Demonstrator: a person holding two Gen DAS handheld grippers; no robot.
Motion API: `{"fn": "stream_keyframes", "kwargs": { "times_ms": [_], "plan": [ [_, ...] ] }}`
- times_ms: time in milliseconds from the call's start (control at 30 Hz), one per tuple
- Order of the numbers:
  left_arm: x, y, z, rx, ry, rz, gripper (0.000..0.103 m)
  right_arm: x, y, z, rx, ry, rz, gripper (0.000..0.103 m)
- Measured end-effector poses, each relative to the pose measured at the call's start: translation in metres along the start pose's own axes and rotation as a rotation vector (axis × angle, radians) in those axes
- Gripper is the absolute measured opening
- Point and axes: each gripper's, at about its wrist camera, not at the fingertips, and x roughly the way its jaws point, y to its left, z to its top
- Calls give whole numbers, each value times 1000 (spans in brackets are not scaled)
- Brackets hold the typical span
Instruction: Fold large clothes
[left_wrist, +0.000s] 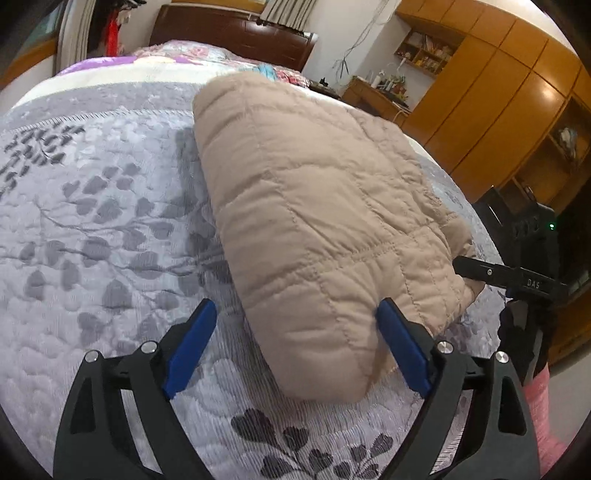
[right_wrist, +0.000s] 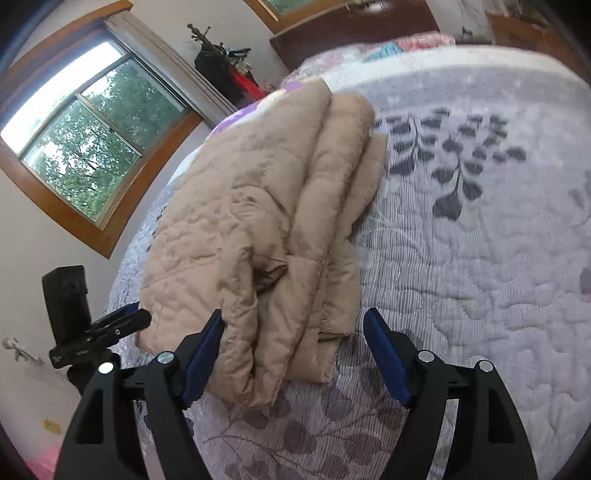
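Gripper (left_wrist: 480, 275) marked "DAS", beside coat (left_wrist: 314, 206)

Folded beige quilted coat (left_wrist: 314, 221) on bedspread (left_wrist: 110, 221); left gripper (left_wrist: 295, 332) fingers spread.

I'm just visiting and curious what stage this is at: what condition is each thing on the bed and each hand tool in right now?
Beige quilted coat: folded into a long layered bundle, lying on the bed.
Bedspread: spread flat under the coat.
Left tool: open, its fingers either side of the bundle's near end.
Right tool: open, the bundle's near end between its fingers.
Window: curtain drawn aside.
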Motion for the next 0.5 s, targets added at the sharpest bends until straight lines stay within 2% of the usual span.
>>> {"fn": "stream_keyframes", "kwargs": {
  "times_ms": [67, 100, 133, 200, 333, 433, 500],
  "plan": [
    [-13, -6, -2, 28, -28, 42, 88, -16, 15, -4, -36, -41, -62, 76],
    [-19, -10, -2, 36, -40, 64, 88, -23, 23, -7, -53, -59, -94, 80],
    [-27, -14, -4, 42, -55, 88, 90, -28, 31, -9, -63, -71, -113, 90],
    [-37, -21, -7, 47, -67, 122, 90, -40, 47, -21, -90, -106, -176, 98],
    [-55, -37, -21, 77, -88, 234, 93, -50, 73, -42, -133, -128, -275, 99],
    [-69, -43, -33, 84, -118, 308, 95, -54, 80, -51, -120, -134, -294, 99],
    [-78, -45, -38, 78, -145, 328, 95, -58, 87, -57, -122, -132, -305, 99]
  ]
}}
